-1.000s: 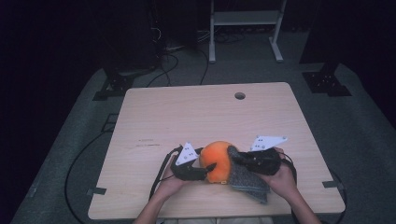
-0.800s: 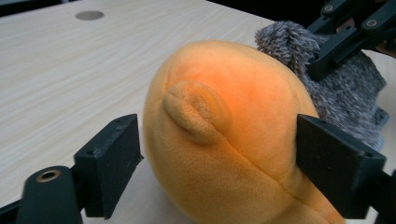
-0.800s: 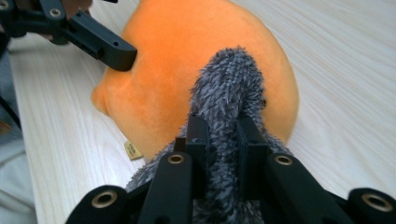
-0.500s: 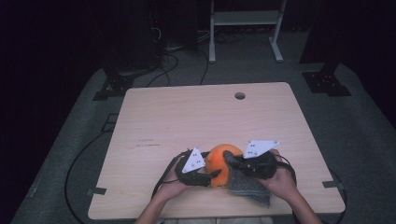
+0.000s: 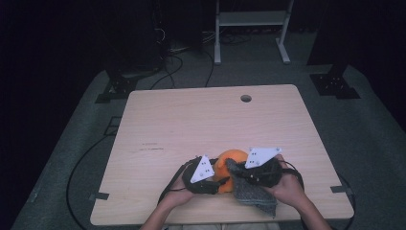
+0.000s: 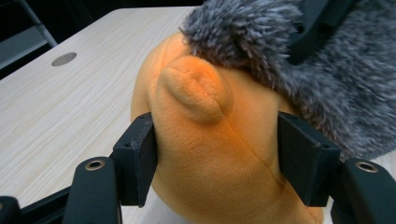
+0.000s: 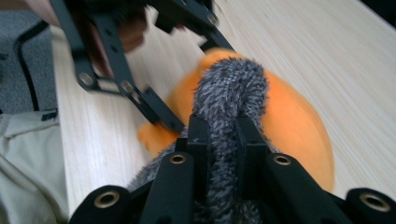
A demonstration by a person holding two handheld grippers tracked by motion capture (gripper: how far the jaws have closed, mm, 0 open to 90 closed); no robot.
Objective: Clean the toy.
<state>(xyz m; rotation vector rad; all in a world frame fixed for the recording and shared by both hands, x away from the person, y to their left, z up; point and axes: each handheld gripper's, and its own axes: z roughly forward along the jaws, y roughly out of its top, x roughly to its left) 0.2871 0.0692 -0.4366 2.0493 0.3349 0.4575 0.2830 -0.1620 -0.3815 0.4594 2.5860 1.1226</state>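
An orange plush toy (image 5: 229, 162) sits near the table's front edge, with a grey furry cloth (image 5: 256, 196) draped over its right side. My left gripper (image 5: 219, 182) has just been closing, and its pads now press the plush (image 6: 210, 154) from both sides. The grey cloth (image 6: 327, 79) hangs over the plush's top right. My right gripper (image 5: 238, 172) is shut on a fold of the grey cloth (image 7: 231, 88), pinched between its jaws (image 7: 224, 135) above the orange plush (image 7: 294, 130). The left gripper's fingers (image 7: 154, 109) reach in from the upper left.
The light wooden table (image 5: 206, 124) has a round cable hole (image 5: 246, 98) near its far edge. Both hands work close to the front edge. Black cables (image 5: 81, 163) lie on the grey floor at the left, and a white frame (image 5: 249, 19) stands behind the table.
The left gripper's jaws have narrowed onto the orange plush, and its grey plate has tipped. The right gripper has shifted slightly left with the grey cloth in it.
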